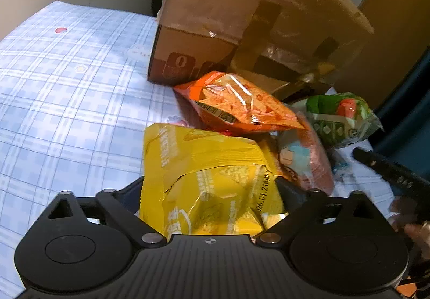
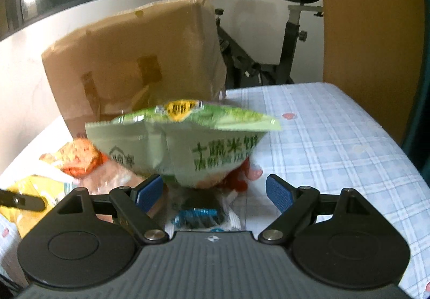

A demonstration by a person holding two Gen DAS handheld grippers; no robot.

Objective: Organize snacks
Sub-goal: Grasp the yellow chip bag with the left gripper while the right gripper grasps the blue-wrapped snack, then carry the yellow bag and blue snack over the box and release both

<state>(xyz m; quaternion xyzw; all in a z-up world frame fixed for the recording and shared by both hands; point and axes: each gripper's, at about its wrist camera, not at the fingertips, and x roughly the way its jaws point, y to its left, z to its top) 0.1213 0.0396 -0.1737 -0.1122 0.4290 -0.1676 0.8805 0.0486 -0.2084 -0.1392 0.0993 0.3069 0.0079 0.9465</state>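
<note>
We have both tongs spread wide over a heap of snack bags on the blue checked tablecloth (image 1: 67,84), with the cardboard box (image 1: 215,17) standing just behind the heap. The left gripper (image 1: 209,191) straddles the yellow bag (image 1: 215,178); that bag fills the gap between its jaws, and we cannot tell whether the pads already press on it. The right gripper (image 2: 215,191) is plainly open around the lower tip of the green bag (image 2: 182,143), with one blue pad (image 2: 149,193) just beside the foil and the other well clear of it.

We see several ways this can go wrong. The bags are puffed and slippery, so a squeeze near a corner may let the bag squirt out, and a hard squeeze may burst it or crush what is inside. The heap is crowded: the orange bag (image 1: 242,103) and a pink packet (image 1: 309,154) lie against the yellow one, so closing may pinch a neighbour too and drag it along. Under the green bag lies a small blue-and-black packet (image 2: 201,214), which our right jaws could catch instead. Our two tools also work close together and may knock each other
</note>
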